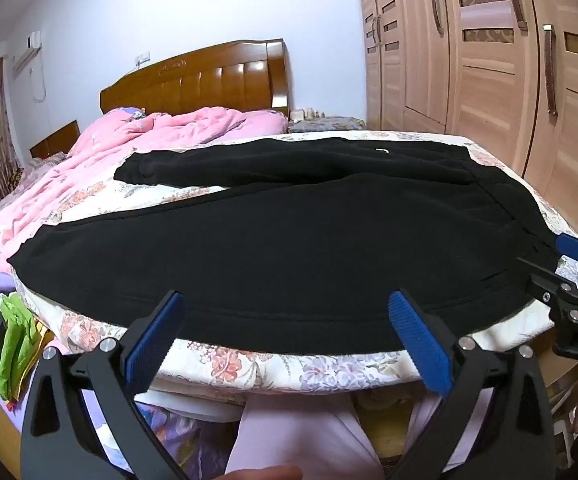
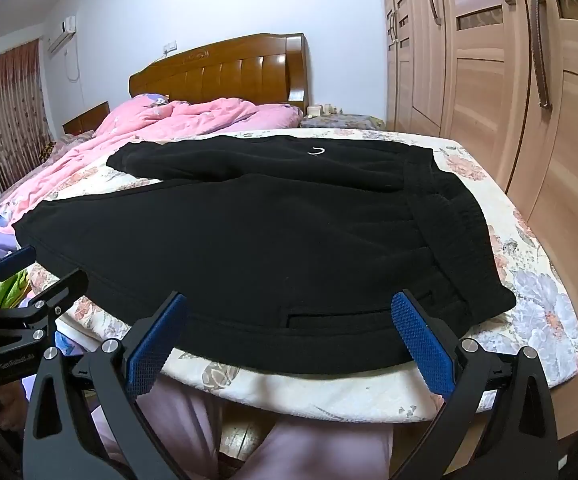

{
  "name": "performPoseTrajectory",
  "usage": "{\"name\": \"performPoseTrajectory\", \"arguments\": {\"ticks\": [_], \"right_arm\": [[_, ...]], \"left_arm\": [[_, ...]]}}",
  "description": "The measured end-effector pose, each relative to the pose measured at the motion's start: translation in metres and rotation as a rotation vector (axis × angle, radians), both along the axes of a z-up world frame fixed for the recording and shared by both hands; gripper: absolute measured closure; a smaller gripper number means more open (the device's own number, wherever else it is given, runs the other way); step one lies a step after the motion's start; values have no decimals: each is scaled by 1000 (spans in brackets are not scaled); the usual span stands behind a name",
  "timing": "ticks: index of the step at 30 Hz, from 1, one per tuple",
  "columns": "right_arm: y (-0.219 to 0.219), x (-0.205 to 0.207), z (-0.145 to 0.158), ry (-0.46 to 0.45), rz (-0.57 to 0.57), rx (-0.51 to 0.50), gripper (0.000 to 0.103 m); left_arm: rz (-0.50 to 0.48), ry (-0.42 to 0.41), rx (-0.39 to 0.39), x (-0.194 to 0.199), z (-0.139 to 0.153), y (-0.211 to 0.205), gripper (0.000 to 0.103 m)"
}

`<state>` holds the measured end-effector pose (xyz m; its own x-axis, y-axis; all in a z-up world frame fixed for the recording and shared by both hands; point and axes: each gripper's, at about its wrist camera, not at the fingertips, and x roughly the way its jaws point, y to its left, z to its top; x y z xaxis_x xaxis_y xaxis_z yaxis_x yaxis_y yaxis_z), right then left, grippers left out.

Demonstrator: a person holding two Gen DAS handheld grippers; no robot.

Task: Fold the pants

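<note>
left gripper [image 1: 285, 334] hanging with jaws wide apart, nothing between them, over the near hem of the pants | right gripper [image 2: 289, 334] likewise gaping, gripping nothing | black pants [image 1: 289, 248] lying flat on the floral sheet [image 1: 289, 368], waistband toward the wardrobe [image 1: 489, 60] | pink quilt [image 1: 137, 136] lying bunched beyond, near the headboard [image 1: 209, 80]

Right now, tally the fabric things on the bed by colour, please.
Black: 1, the pants
Pink: 1, the quilt
Floral cream: 1, the bedsheet
Total: 3
</note>
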<state>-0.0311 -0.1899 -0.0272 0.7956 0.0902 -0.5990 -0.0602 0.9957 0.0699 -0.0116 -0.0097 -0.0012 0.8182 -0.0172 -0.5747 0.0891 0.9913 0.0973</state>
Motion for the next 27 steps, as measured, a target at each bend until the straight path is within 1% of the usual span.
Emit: {"name": "performPoseTrajectory", "arguments": {"ticks": [7, 27], "right_arm": [[0, 0, -1, 1, 1, 2, 4], [4, -3, -3, 4, 9, 10, 4]], "left_arm": [[9, 7, -15, 2, -4, 8, 1], [16, 3, -19, 2, -5, 13, 1]]}}
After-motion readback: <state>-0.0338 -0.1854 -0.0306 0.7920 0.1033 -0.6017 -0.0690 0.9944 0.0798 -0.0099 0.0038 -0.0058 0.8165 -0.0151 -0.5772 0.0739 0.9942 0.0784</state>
